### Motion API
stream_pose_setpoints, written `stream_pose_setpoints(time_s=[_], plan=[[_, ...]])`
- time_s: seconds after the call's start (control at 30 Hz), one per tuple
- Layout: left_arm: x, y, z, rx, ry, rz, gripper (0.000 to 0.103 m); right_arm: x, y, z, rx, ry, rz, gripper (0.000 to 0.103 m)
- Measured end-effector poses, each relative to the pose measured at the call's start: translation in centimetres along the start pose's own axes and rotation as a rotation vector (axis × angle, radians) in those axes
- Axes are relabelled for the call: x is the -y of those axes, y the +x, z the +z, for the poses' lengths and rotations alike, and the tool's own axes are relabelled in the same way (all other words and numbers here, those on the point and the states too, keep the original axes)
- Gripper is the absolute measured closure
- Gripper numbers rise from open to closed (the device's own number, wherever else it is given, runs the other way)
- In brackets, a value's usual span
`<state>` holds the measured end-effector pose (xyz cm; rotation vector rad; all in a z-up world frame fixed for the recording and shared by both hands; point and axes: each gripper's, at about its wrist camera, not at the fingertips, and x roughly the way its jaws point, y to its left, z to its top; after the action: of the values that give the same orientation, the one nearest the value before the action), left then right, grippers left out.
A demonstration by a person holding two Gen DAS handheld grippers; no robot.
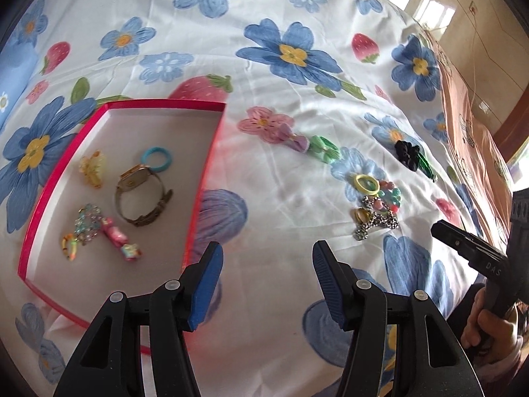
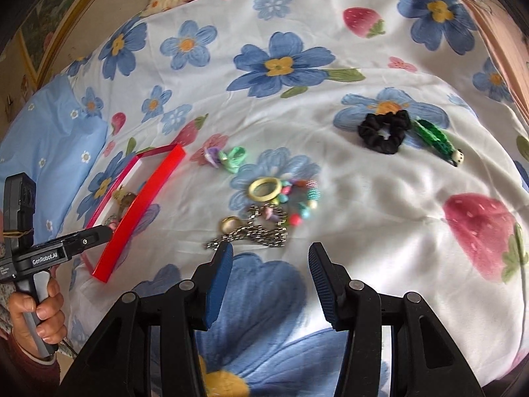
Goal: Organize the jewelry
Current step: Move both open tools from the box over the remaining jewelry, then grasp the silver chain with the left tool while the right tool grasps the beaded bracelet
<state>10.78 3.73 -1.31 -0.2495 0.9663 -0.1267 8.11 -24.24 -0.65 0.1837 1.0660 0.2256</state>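
Both tools gape, empty: the left tool (image 1: pixel 267 258) just right of the tray (image 1: pixel 211 158), the right tool (image 2: pixel 269 258) just short of the chain (image 2: pixel 258 235), right of the tray.

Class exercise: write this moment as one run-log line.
left gripper: open, empty | right gripper: open, empty | red box: watch inside | bead pile: on bedspread

In the right wrist view the red tray's (image 2: pixel 139 211) near wall hides most of its contents, the heaped beads and chain (image 2: pixel 264 218) overlap too closely to tell apart, and the frame's edge cuts off the person's left hand (image 2: pixel 33 317).
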Motion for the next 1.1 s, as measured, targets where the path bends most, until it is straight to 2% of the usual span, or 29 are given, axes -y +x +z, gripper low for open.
stream_pose_setpoints(time_s=[0.5,0.87,1.03,1.1], plan=[[5.6,4.8,1.5,-0.068,0.118,-0.053,0.047,1.8,2.7,2.1,-0.014,-0.001,-0.02,0.054],[9.4,11.2,2.2,-0.155,0.21,-0.09,0.047,2.8,5.9,3.9,-0.062,-0.006,-0.032,0.055],[10.7,12.9,2.3,-0.145,0.26,-0.086,0.053,3.2,7.4,3.9,-0.086,-0.001,-0.042,0.059],[10.9,13.2,2.2,-0.139,0.275,-0.078,0.066,3.1,7.5,3.9,-0.081,-0.009,-0.046,0.06]])
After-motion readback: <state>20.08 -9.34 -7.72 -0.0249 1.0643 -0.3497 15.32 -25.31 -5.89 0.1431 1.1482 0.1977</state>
